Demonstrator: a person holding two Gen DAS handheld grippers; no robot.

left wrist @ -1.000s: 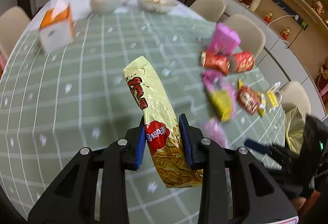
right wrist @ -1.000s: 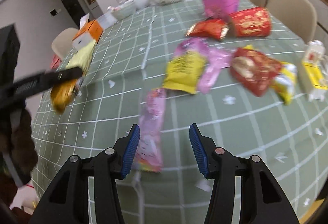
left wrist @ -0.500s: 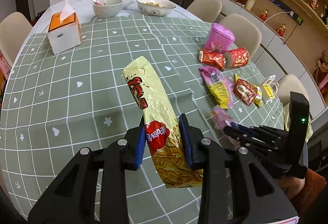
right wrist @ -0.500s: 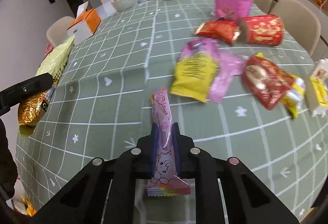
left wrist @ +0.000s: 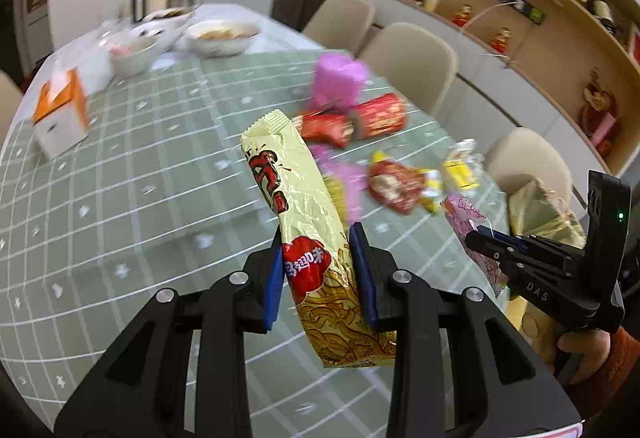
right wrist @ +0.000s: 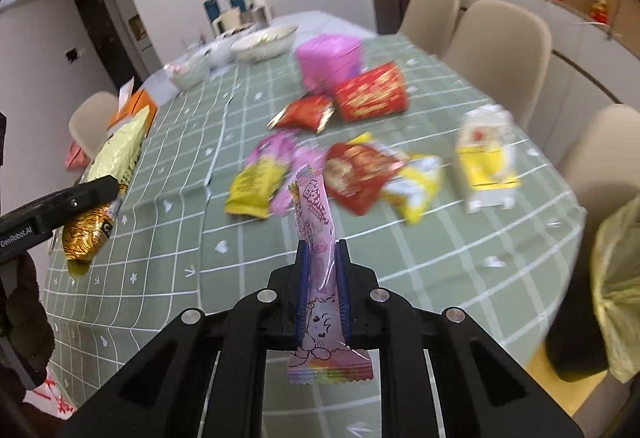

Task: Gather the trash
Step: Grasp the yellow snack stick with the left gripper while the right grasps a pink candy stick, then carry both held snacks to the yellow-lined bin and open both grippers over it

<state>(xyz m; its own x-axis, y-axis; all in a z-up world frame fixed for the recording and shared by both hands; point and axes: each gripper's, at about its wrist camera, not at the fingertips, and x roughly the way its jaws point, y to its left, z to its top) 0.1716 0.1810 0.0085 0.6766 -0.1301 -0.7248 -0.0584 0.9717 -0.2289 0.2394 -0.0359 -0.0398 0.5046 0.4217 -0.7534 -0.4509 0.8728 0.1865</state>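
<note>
- Since a second ago, the right gripper (right wrist: pixel 322 278) has been closing on the pink wrapper (right wrist: pixel 318 258), which was lying flat on the cloth; now it is holding it clear of the table, jaws nearly together, blue pads pinching the thin crinkled film.
- Left gripper (left wrist: pixel 320 270) is gripping a long yellow snack bag (left wrist: pixel 308 238) around its lower half, jaws partly open to the bag's width; the glossy foil is standing tilted, its serrated top edge pointing away.
- Green checked tablecloth (right wrist: pixel 168 238) is lying open and bare to the left of both held wrappers, running out to the table's rounded near edge.
- Loose trash is crowding the right side: a yellow-and-pink packet (right wrist: pixel 256 185), a red foil packet (right wrist: pixel 356 173), a yellow-and-white carton (right wrist: pixel 486 161) near the right edge.
- Farther off, a red paper cup (right wrist: pixel 370 93) is lying on its side, touching a pink tub (right wrist: pixel 328 59).
- Bowls (right wrist: pixel 264 43) and an orange tissue box (left wrist: pixel 60 109) are sitting at the far end, with beige chairs (right wrist: pixel 496 41) lining the right rim.
</note>
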